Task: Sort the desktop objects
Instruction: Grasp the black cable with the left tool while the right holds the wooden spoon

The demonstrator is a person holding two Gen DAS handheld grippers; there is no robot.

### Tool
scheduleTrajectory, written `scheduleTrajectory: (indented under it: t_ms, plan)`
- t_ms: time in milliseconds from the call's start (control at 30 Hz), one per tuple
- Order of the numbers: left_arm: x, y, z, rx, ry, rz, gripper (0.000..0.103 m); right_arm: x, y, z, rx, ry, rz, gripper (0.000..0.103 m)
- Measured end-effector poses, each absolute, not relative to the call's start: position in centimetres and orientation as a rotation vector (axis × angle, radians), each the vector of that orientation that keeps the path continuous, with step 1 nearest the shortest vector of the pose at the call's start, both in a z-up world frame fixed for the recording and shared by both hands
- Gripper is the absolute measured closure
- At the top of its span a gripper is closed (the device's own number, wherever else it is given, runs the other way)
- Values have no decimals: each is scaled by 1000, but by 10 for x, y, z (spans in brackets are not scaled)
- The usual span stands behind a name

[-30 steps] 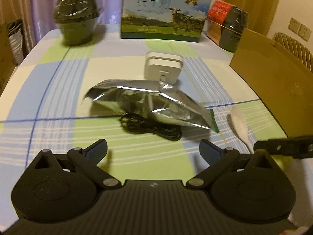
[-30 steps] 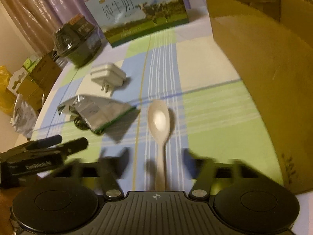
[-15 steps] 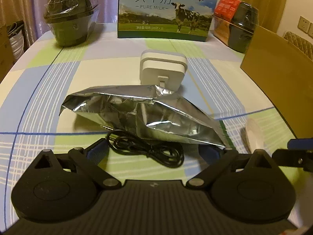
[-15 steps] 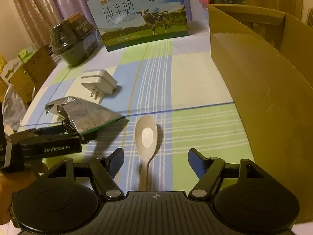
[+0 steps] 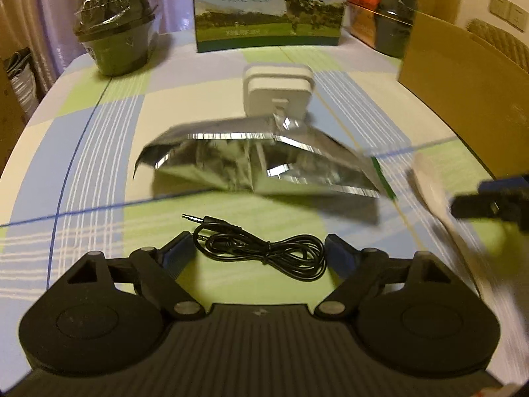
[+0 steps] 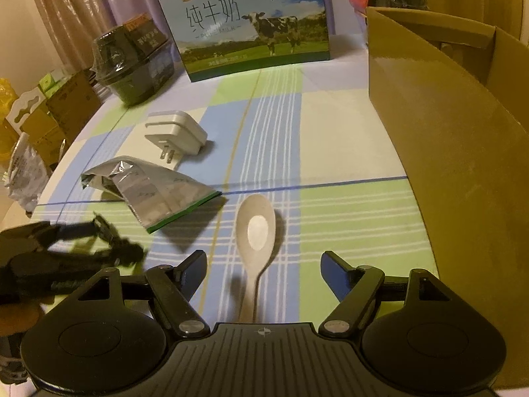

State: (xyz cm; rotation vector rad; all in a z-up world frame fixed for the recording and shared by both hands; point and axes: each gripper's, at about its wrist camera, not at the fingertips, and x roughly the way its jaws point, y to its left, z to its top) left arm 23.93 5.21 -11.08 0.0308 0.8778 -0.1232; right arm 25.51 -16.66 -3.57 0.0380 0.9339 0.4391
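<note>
Step in hand: approach, judged from both tongs hanging wide and holding nothing. Left tongs (image 5: 259, 248) straddle the coiled black audio cable (image 5: 264, 249); right tongs (image 6: 263, 266) straddle the handle of the pale spoon (image 6: 255, 231). Next move calls for lowering and closing on each item, then carrying it to the cardboard box (image 6: 446, 139) at the right. Beyond lie the foil pouch (image 5: 261, 165) and white charger (image 5: 277, 91). The checked surface (image 6: 347, 218) ends at a milk carton (image 6: 246, 23); curtains hang behind.
</note>
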Motion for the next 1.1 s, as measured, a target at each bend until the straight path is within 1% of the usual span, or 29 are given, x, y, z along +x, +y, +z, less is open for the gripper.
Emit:
scheduleTrajectory:
  t_ms: [167,267,367,433,667,700,767,833,867,933,967,1033,1067,1100]
  plan:
    - [210,54,-105,25,909,-208,20,247,-170,-32,50,934,449,30]
    - [189,48,-101,87,902,-291,20,241,-172,-30,60,929,460,29]
    - [177,42,-103,125,934,-274,19,236,-173,-29,57,927,464,28]
    - [173,41,-103,89,957,-232,16,232,-174,-28,57,926,464,27]
    - [166,40,-100,-94,947,-82,16,220,-176,-30,55,938,463,23]
    - [168,39,-100,-109,936,-75,17,220,-176,-31,55,941,461,23]
    - [174,33,-101,-100,915,-87,22,220,-177,-31,54,940,454,22]
    - [179,26,-102,-42,900,-97,33,222,-179,-32,53,937,442,22]
    - [181,23,-103,-9,897,-102,37,223,-179,-33,54,937,437,21]
    - [183,20,-103,45,892,-110,52,224,-181,-34,54,940,433,21]
    - [182,21,-103,51,891,-117,56,225,-181,-35,54,943,431,21]
    - [181,26,-102,45,895,-121,72,227,-181,-36,57,948,428,21]
    - [180,28,-101,47,899,-119,76,227,-181,-36,58,947,429,21]
    - [178,30,-100,44,903,-115,85,226,-180,-36,56,945,432,21]
